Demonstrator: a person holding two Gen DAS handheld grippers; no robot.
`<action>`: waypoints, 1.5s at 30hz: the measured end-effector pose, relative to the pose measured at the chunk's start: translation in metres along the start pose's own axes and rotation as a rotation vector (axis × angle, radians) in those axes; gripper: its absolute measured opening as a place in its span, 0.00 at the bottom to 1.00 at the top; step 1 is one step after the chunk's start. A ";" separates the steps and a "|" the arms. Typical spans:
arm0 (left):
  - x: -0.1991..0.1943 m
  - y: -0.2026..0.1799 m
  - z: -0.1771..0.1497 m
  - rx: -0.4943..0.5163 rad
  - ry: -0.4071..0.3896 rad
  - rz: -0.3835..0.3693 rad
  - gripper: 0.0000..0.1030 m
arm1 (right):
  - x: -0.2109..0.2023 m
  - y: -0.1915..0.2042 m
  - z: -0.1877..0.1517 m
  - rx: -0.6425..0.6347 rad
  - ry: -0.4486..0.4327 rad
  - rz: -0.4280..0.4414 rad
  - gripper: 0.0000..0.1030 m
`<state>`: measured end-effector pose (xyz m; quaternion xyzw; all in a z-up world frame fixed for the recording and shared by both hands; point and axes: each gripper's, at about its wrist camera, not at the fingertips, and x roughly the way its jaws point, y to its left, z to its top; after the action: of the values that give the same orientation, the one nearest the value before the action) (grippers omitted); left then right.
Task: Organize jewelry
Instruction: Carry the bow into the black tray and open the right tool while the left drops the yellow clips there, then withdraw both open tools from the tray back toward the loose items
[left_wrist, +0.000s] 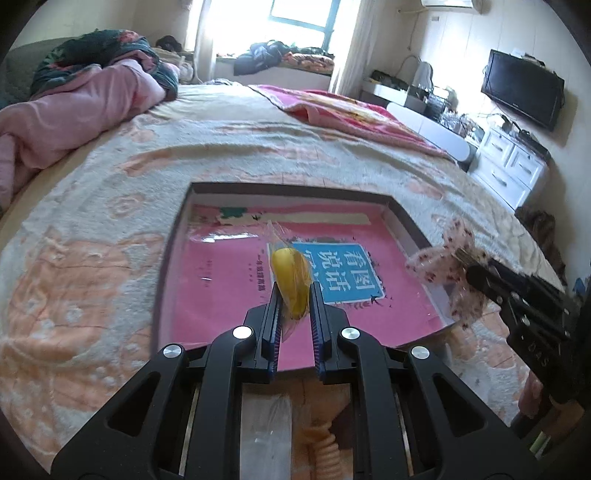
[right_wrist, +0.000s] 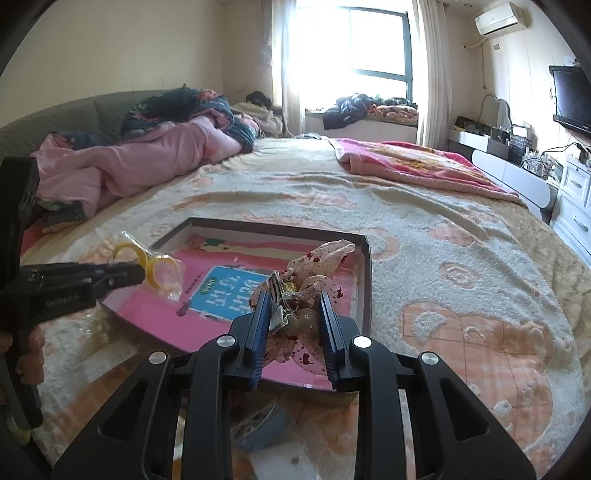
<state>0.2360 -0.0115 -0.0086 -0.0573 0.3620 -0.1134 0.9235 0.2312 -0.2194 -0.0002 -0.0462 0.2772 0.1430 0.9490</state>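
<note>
pink quilt (right_wrist: 155, 162) heaped on bed (right_wrist: 424, 236); tv (left_wrist: 522, 94) wall-mounted.

Yellow bangle (left_wrist: 291, 282) in clear wrap, held edge-on above the shallow box (left_wrist: 402, 218); pink speckled fabric bow hairpiece (right_wrist: 314, 288) held above its right part.

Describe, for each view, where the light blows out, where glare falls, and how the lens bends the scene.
Left wrist view: window blown out white; glare streaks on the glossy pink book in the tray; tray edges bow outward; dark vignette corners. Right wrist view: window overexposed; bed curves like a dome.
</note>
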 end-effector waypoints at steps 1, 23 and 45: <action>0.003 0.000 -0.001 0.001 0.005 -0.001 0.08 | 0.007 0.000 0.000 -0.004 0.009 -0.004 0.24; 0.034 0.018 -0.010 -0.018 0.074 0.044 0.22 | 0.060 0.005 -0.006 0.002 0.140 0.012 0.38; -0.025 0.035 -0.012 -0.087 -0.050 0.061 0.79 | -0.007 -0.002 -0.014 0.075 -0.034 -0.035 0.92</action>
<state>0.2159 0.0285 -0.0079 -0.0891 0.3447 -0.0681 0.9320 0.2188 -0.2258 -0.0083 -0.0128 0.2653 0.1167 0.9570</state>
